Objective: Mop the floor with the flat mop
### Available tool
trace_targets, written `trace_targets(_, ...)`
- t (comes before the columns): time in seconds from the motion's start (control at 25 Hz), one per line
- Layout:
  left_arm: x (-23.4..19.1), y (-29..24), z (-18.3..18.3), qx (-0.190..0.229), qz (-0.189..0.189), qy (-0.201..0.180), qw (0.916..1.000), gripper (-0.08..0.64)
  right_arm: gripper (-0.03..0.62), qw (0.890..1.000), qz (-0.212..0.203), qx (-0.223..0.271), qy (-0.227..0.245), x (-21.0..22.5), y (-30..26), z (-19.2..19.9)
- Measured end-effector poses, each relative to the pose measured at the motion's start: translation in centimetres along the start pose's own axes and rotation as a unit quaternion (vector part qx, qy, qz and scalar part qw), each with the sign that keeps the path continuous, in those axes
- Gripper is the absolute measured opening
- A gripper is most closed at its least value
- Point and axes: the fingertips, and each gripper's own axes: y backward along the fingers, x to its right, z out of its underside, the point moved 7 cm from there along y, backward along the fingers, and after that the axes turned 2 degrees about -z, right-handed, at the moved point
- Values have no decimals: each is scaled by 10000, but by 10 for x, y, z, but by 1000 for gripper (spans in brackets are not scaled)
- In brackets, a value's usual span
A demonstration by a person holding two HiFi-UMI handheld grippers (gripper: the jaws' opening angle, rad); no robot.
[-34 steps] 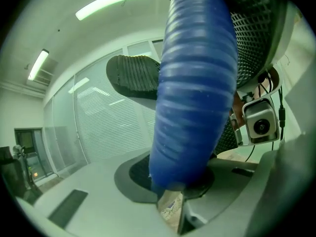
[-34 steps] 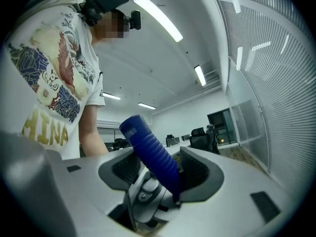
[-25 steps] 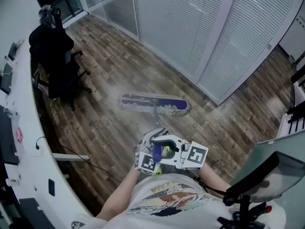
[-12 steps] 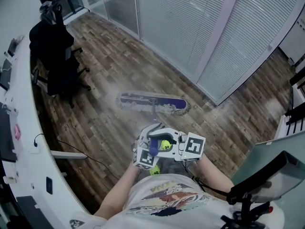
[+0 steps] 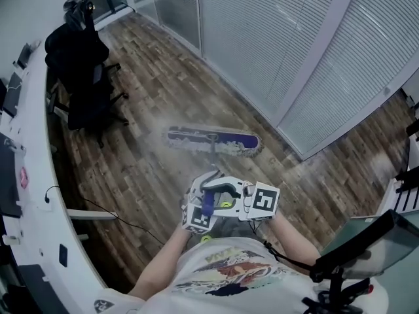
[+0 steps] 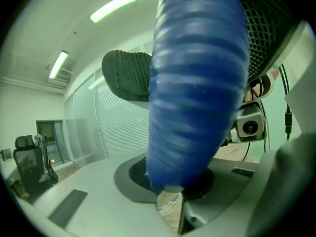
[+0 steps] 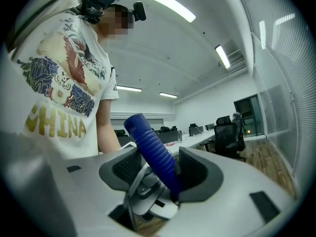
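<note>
Moved: our left gripper and right gripper sit nearer the mop head than before.
Grip: both clamp the blue handle.
Hidden: pole, mostly.
Writing: shirt, "CHINA".

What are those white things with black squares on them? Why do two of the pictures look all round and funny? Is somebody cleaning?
Yes, a person is mopping. Instead of using bare hands, each hand carries a tool with two squeezing jaws: the left hand-held gripper and the right hand-held gripper. The cubes with black squares are part of those tools.

The picture from above comes from a camera on the person's head, looking down. The two round pictures come from little cameras riding on each gripper, so the jaws look huge.

Both grippers are squeezed shut on the blue ribbed mop handle. Down on the brown wooden floor lies the long blue flat mop head. A black office chair stands beside a curved white desk.
</note>
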Motion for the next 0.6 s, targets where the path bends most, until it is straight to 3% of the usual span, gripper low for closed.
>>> trace_targets(0.24, -46, -83, -16, -62, -414, 259, 9988, 52, 238, 9995, -168, 256, -119, 94, 44, -14)
trace_targets(0.36, -66, -122, -24, -75, -574, 95, 9983, 54, 222, 9972, -273, 543, -444, 140, 71, -15)
trace_targets(0.6, -107, -171, -26, -22, -698, 204, 9973, 54, 210, 9978, -267, 508, -325, 203, 80, -19)
